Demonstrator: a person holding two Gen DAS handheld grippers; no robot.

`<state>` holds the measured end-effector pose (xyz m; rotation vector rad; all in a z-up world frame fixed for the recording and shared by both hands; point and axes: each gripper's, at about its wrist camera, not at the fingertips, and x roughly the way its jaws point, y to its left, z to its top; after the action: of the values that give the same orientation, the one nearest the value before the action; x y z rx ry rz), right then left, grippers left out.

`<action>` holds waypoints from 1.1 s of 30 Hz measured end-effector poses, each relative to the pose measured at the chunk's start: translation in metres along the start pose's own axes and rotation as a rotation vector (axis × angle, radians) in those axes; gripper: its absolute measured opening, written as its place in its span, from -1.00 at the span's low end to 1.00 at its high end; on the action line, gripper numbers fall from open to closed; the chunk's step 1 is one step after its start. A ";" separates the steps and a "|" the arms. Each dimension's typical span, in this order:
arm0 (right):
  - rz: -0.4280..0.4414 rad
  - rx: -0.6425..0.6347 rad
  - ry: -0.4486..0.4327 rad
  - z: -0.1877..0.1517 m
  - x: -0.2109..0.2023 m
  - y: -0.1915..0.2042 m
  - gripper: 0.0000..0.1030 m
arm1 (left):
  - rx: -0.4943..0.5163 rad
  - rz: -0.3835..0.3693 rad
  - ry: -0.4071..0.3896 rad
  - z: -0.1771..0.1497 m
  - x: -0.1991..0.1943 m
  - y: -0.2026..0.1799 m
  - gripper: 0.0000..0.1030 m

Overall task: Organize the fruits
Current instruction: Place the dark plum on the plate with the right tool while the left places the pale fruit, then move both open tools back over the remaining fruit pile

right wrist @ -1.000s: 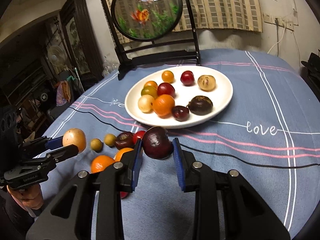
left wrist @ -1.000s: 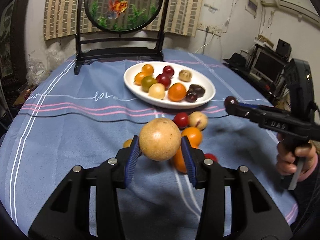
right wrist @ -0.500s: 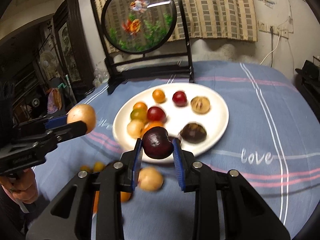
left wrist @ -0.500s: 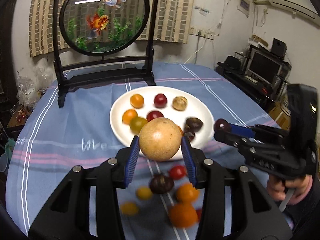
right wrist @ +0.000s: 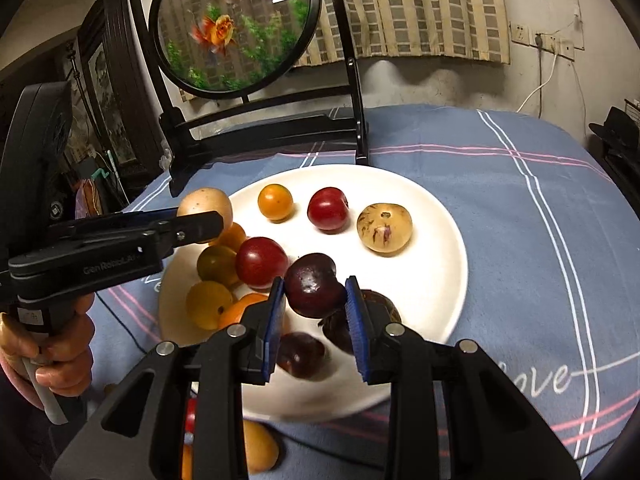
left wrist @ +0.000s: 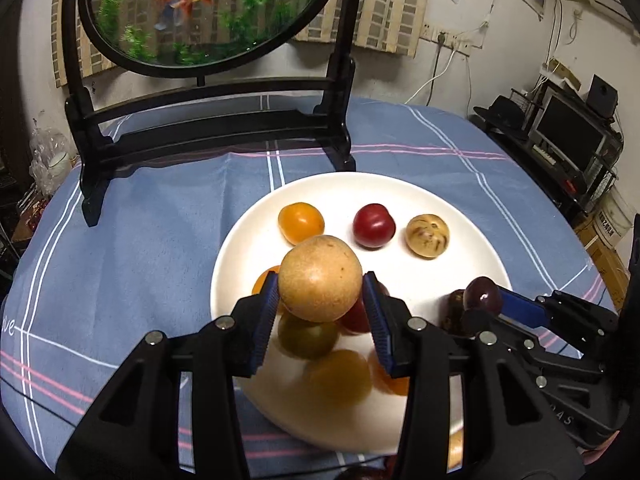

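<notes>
My left gripper [left wrist: 322, 304] is shut on a round tan fruit [left wrist: 320, 278] and holds it above the left part of the white plate [left wrist: 476, 248]. My right gripper [right wrist: 316, 300] is shut on a dark purple plum [right wrist: 314, 285] over the plate's [right wrist: 432, 276] near middle. In the left wrist view the right gripper [left wrist: 480, 300] reaches in from the right with the plum [left wrist: 482, 295]. The right wrist view shows the left gripper [right wrist: 204, 214] at the plate's left rim with the tan fruit [right wrist: 202, 203]. Several orange, red, green and dark fruits lie on the plate.
A black stand [left wrist: 208, 136] with a round goldfish panel [right wrist: 234, 26] rises behind the plate on the blue striped tablecloth [right wrist: 540, 216]. A few loose fruits [right wrist: 260, 446] lie on the cloth in front of the plate. A person's hand [right wrist: 60, 356] grips the left handle.
Both grippers have moved forward from the loose fruits near the table's front to over the plate, each still shut on its fruit. The plate now looks much closer.
</notes>
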<state>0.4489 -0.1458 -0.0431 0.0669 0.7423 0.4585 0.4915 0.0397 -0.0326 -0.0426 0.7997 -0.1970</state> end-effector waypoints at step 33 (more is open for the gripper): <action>0.099 -0.005 0.118 -0.078 -0.068 0.036 0.15 | -0.164 0.141 -0.070 -0.142 -0.125 0.015 0.95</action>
<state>0.3396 -0.1506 -0.0493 0.0724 0.8561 0.5627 0.3075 0.0834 -0.0444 -0.1469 0.7444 0.0034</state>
